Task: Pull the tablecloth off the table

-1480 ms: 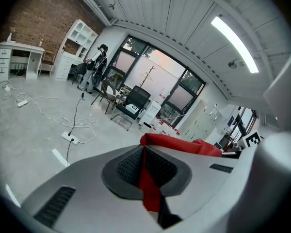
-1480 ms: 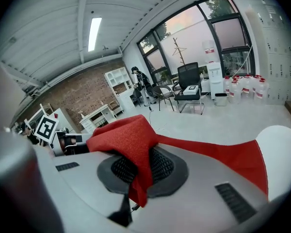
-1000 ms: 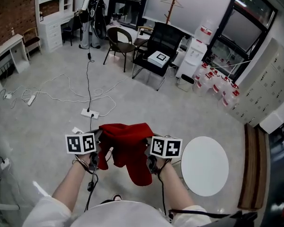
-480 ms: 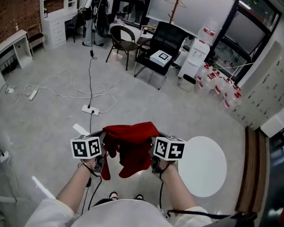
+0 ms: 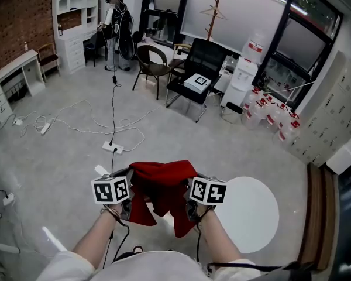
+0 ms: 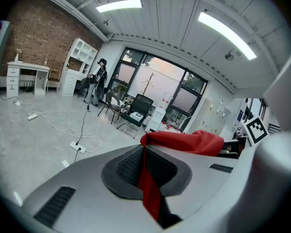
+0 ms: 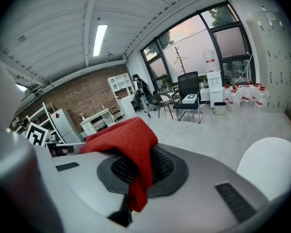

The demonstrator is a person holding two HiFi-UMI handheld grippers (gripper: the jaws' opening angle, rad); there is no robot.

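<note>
**Item: tablecloth** [image 5: 162, 183], red, woven. It is up in the air in front of the person, off the round white table [image 5: 248, 215] and over the floor beside the table's left edge. It is bunched. Its long axis runs side to side from one gripper to the other, with the upper fold humped between them. Two loose ends hang down, and the longer one is under the right gripper.

**Left gripper** [image 6: 144, 165]: the jaws are narrow and pinch a thin fold of the tablecloth between the dark ribbed pads. The fold runs up out of the seam and drapes off to the right.

**Right gripper** [image 7: 137, 171]: the jaws are closed on another fold. The cloth mounds over the pads and trails down the seam.

**Markings:**
- Left marker cube [image 5: 111, 190] and right marker cube [image 5: 207, 191] each carry black-and-white square codes, with no words.
- A flat white box [image 5: 198, 81] on the seat of the black chair [image 5: 194, 60] shows a similar square code.
- The water bottle [image 5: 255, 44] on the dispenser has a red band, and its print is too small to read.

**Surroundings:**
- A white power strip [image 5: 112, 147] lies on the grey floor [image 5: 58, 157] with cables trailing from it.
- A wooden coat stand [image 5: 214, 7] stands by the windows.
- A person [image 5: 114, 22] stands by the far white shelving.
- Spare water bottles [image 5: 269, 113] are clustered near the lockers.
</note>
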